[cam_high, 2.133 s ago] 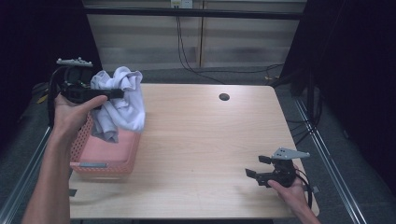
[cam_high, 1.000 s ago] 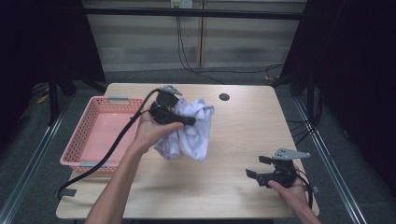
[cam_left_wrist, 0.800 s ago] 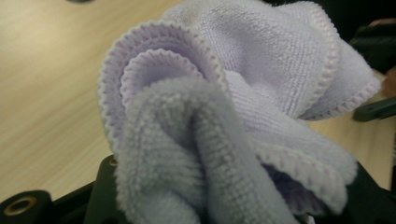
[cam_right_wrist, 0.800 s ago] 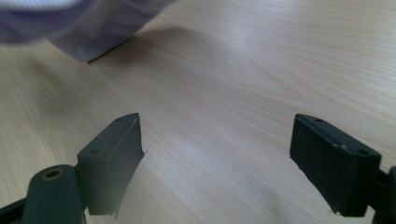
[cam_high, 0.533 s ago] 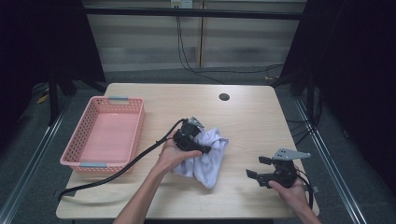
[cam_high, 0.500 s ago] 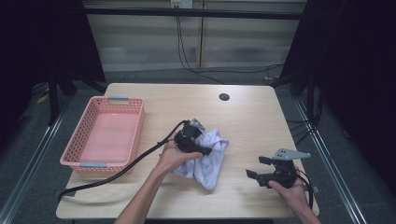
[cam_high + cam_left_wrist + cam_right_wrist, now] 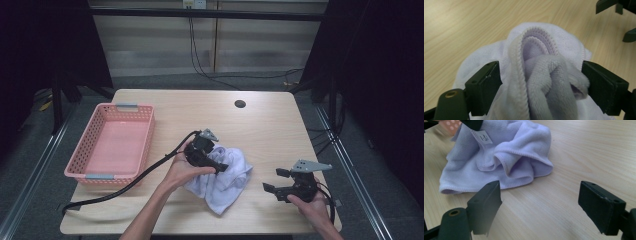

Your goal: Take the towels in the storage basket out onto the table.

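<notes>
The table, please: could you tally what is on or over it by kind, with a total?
Cloth: 1
Basket: 1
Tongs: 2, left tongs open, with a cloth fold between the jaws, and right tongs open with nothing between them
Total: 4

Underside of the pale lilac towel [image 7: 226, 183] hidden against the table [image 7: 270, 125], part of its near side covered by the left hand [image 7: 181, 170] and the left gripper [image 7: 220, 167] in the high view. In the left gripper view, towel's lower folds cut off by the bottom edge, the other gripper's dark parts clipped at the top right corner. Print on the towel's small white label [image 7: 483, 137] too small to read; forearms cut off at the high view's bottom edge.
</notes>
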Action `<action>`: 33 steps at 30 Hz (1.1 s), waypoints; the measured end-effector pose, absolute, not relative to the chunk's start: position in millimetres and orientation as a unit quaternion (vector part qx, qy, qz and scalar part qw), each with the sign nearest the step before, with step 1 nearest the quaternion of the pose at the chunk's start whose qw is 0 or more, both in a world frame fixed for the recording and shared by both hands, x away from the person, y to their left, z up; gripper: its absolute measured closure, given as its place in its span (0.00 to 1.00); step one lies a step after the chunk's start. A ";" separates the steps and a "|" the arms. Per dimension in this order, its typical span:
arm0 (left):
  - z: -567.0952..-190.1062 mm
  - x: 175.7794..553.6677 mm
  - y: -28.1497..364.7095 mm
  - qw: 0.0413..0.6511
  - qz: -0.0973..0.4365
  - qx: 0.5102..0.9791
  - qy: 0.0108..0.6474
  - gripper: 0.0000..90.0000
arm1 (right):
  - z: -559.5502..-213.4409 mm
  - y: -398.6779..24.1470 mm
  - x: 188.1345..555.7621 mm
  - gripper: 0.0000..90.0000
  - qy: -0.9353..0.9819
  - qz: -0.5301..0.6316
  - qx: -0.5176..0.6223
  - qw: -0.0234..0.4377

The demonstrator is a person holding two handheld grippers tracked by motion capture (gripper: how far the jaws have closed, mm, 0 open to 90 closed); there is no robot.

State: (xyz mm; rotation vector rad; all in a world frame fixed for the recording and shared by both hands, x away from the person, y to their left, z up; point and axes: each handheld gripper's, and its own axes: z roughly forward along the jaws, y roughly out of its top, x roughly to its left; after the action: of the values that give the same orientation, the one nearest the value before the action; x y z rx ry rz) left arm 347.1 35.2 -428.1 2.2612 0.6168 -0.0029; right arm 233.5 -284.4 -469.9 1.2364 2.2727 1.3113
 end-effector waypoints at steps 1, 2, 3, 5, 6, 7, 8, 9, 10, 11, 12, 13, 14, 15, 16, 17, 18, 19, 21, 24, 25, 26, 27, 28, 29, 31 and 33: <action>-428.1 347.1 35.2 0.388 -0.001 0.889 0.242 0.19 | -469.8 -284.3 233.7 0.20 0.779 0.448 0.421 0.122; -426.1 345.0 40.4 0.404 -0.002 0.881 0.244 0.19 | -469.8 -284.3 233.7 0.20 0.779 0.448 0.421 0.122; -424.0 339.1 52.7 0.431 -0.009 0.869 0.244 0.17 | -469.1 -284.2 233.7 0.20 0.778 0.450 0.421 0.120; -421.4 331.5 65.5 0.441 0.008 0.860 0.256 0.21 | -468.8 -283.5 233.8 0.20 0.778 0.453 0.419 0.116; -419.5 328.4 72.3 0.439 0.013 0.859 0.264 0.23 | -469.2 -283.1 234.1 0.20 0.780 0.456 0.415 0.109; -417.2 324.7 79.4 0.438 0.019 0.857 0.269 0.24 | -469.3 -282.5 233.9 0.21 0.781 0.460 0.410 0.101; -417.2 324.7 79.4 0.438 0.019 0.857 0.269 0.27 | -469.3 -282.5 233.9 0.21 0.781 0.460 0.410 0.101; -414.9 319.0 88.4 0.438 0.029 0.856 0.272 0.37 | -468.4 -279.2 233.3 0.23 0.783 0.460 0.406 0.102; -414.7 309.5 98.9 0.439 0.034 0.854 0.275 0.39 | -467.5 -277.9 233.0 0.25 0.784 0.461 0.404 0.103; -414.7 303.9 104.9 0.433 0.037 0.858 0.274 0.39 | -466.3 -276.1 232.8 0.28 0.784 0.464 0.400 0.104; -414.7 303.9 104.9 0.433 0.037 0.858 0.274 0.45 | -466.3 -276.1 232.8 0.28 0.784 0.464 0.400 0.104; -415.7 290.7 116.0 0.430 0.047 0.858 0.276 0.51 | -463.8 -272.2 232.9 0.30 0.782 0.467 0.399 0.105; -415.7 290.7 116.0 0.430 0.047 0.858 0.276 0.52 | -463.8 -272.2 232.9 0.30 0.782 0.467 0.399 0.105; -416.2 284.8 121.3 0.426 0.038 0.860 0.280 0.52 | -462.8 -270.2 233.3 0.33 0.783 0.467 0.397 0.105; -417.7 277.6 126.5 0.426 0.034 0.860 0.278 0.56 | -462.1 -268.1 234.0 0.34 0.783 0.468 0.395 0.104; -421.5 261.9 136.8 0.408 0.054 0.867 0.280 0.58 | -460.6 -263.1 235.9 0.39 0.786 0.467 0.393 0.095; -421.5 261.9 136.8 0.408 0.054 0.867 0.280 0.58 | -459.3 -260.7 236.4 0.42 0.790 0.465 0.389 0.093; -426.2 251.5 145.2 0.419 0.038 0.858 0.296 0.58 | -457.8 -258.5 236.9 0.45 0.790 0.468 0.386 0.090; -428.3 247.3 146.3 0.423 0.037 0.853 0.304 0.62 | -454.9 -252.6 242.0 0.51 0.791 0.470 0.382 0.084; -438.9 241.9 136.7 0.440 0.037 0.847 0.297 0.66 | -451.3 -243.0 250.0 0.57 0.795 0.470 0.375 0.084; -444.6 245.9 129.0 0.445 0.035 0.845 0.296 0.67 | -448.3 -229.5 260.8 0.62 0.796 0.481 0.363 0.060; -450.2 254.9 116.0 0.444 0.044 0.844 0.296 0.68 | -447.6 -224.0 263.8 0.65 0.797 0.481 0.361 0.060; -451.6 261.4 108.1 0.435 0.049 0.851 0.289 0.68 | -447.1 -216.5 267.2 0.67 0.799 0.480 0.356 0.065; -451.6 261.4 108.1 0.435 0.049 0.851 0.289 0.68 | -447.2 -209.0 271.0 0.68 0.800 0.482 0.351 0.059; -451.8 271.4 95.5 0.444 0.061 0.845 0.290 0.69 | -447.2 -201.8 273.7 0.71 0.801 0.483 0.349 0.058; -454.1 279.4 83.9 0.443 0.069 0.845 0.292 0.68 | -447.1 -189.8 278.9 0.71 0.804 0.483 0.343 0.055; -460.1 285.0 75.8 0.441 0.061 0.846 0.294 0.61 | -448.3 -180.2 284.4 0.64 0.808 0.483 0.334 0.044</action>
State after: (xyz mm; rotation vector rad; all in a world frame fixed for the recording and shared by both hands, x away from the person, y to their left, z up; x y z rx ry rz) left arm 285.0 75.8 -460.1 2.1000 0.7307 0.1508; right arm 284.4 -180.2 -448.3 1.0211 2.4709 1.4755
